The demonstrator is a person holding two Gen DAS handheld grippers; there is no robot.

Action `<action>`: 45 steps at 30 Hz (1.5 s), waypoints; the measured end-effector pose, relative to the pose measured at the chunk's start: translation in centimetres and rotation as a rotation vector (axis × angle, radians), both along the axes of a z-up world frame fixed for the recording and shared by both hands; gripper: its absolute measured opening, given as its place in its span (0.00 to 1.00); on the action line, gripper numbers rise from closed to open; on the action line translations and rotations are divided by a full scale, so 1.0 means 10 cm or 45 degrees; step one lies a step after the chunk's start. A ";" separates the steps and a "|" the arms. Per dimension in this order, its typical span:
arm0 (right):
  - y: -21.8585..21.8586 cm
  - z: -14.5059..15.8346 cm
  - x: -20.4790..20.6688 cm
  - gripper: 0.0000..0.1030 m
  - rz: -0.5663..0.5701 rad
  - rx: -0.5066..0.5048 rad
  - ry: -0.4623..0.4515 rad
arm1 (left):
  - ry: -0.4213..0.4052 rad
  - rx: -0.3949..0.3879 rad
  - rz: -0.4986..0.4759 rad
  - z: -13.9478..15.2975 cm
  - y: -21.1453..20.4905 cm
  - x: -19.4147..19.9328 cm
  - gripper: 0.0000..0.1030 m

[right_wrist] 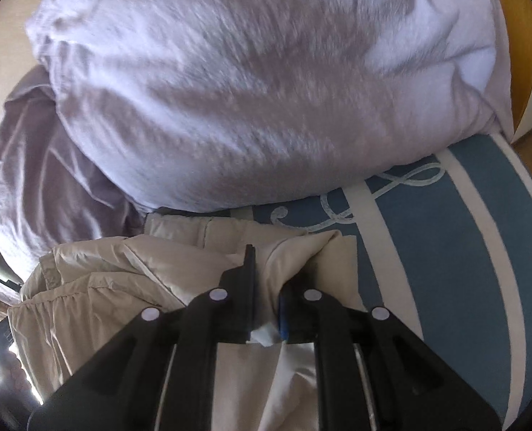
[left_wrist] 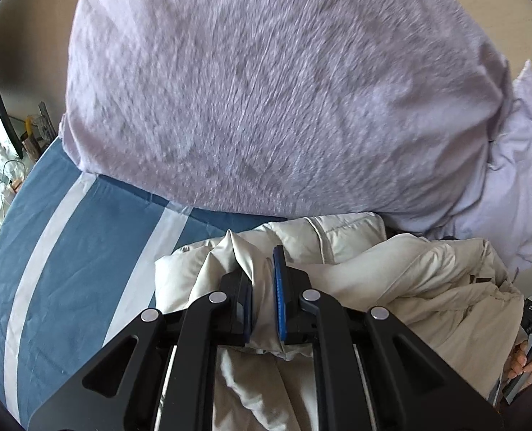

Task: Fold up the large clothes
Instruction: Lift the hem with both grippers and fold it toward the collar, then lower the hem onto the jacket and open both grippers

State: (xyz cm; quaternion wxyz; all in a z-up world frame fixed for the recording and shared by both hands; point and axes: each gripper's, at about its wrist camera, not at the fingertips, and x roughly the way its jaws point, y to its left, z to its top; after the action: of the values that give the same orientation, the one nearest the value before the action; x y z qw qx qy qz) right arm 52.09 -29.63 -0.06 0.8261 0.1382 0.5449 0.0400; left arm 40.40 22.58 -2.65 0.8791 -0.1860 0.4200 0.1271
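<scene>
**Two pinches on one puffy jacket**

Both claws have a bite of the beige jacket [left_wrist: 391, 280], which lies bunched on the blue-and-white striped bedsheet [left_wrist: 86, 251], just in front of a big lilac duvet [left_wrist: 266, 89].

Slippery, padded cloth is the worry: each pinch looks like a thin ridge of fabric, so a sharp tug could pull it free and let the fold collapse. Lifting unevenly would likely twist the jacket rather than fold it, and a long sweep forward could ram it into the duvet.

Left claw [left_wrist: 262, 280] points forward and low over the jacket's left edge, pads squeezed on a raised pleat. Right claw [right_wrist: 267, 287] sits at the opposite edge, near the sheet's swirl pattern, equally low and level, clamped on a fold.
</scene>
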 end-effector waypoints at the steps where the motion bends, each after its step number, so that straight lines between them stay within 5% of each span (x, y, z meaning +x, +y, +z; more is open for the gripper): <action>1: 0.00 -0.03 0.03 0.11 -0.006 0.001 0.008 | 0.005 0.002 0.001 -0.02 0.01 0.03 0.09; 9: -0.04 -0.23 0.16 0.19 -0.075 0.063 0.085 | 0.061 -0.036 0.023 -0.20 0.07 0.24 0.14; 14: -0.14 -0.03 0.07 0.45 -0.115 0.135 0.058 | 0.094 -0.089 0.032 -0.13 0.10 0.28 0.25; 17: -0.17 0.16 -0.03 0.59 -0.120 0.099 -0.019 | 0.062 -0.079 0.026 0.02 0.10 0.23 0.43; 18: -0.17 0.24 -0.09 0.59 -0.109 0.077 -0.052 | 0.044 -0.061 0.032 0.08 0.09 0.20 0.61; 20: -0.14 0.35 -0.17 0.59 -0.072 0.050 -0.085 | -0.014 0.023 0.061 0.26 0.08 0.12 0.78; 27: 0.29 0.44 -0.48 0.59 0.164 -0.105 -0.133 | -0.052 0.109 -0.032 0.46 -0.26 -0.12 0.79; 39: 1.47 0.26 -0.79 0.59 0.572 -0.168 -0.108 | 0.018 0.205 -0.226 0.13 -1.04 -0.33 0.79; 45: 1.64 0.03 -0.69 0.20 0.596 -0.196 -0.039 | 0.031 0.197 -0.226 0.09 -1.06 -0.24 0.79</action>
State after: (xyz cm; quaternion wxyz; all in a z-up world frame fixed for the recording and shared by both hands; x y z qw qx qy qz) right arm 45.15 -13.26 0.27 0.8106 -0.0560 0.5508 0.1908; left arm 37.98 12.02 -1.75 0.8934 -0.0782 0.4345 0.0831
